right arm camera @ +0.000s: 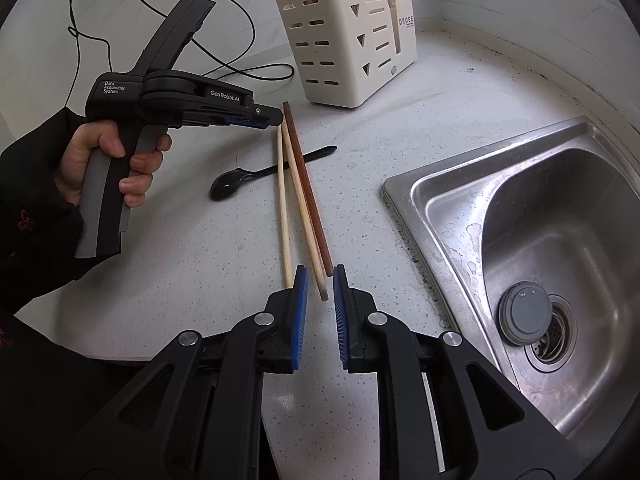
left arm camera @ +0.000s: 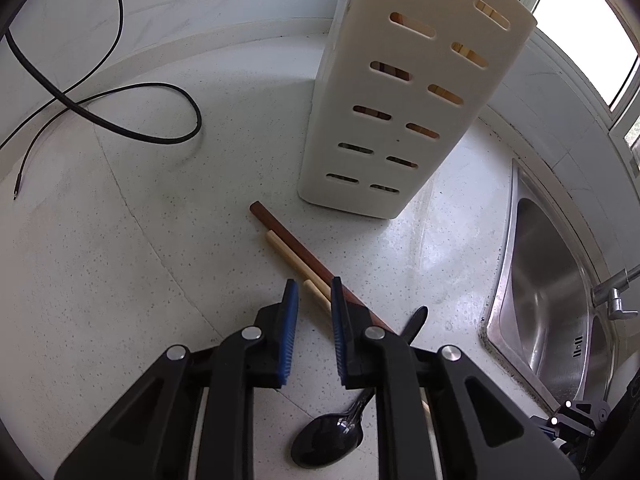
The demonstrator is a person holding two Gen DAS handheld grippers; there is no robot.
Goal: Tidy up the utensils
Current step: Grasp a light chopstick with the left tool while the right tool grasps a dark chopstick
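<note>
Chopsticks lie on the speckled desk across a black spoon. From the left: a hand holds the left tool, narrowly open over their far tips, gripping nothing. The right tool, narrowly open, straddles their near tips without pressing. A white holder stands behind; a sink sits right.
</note>
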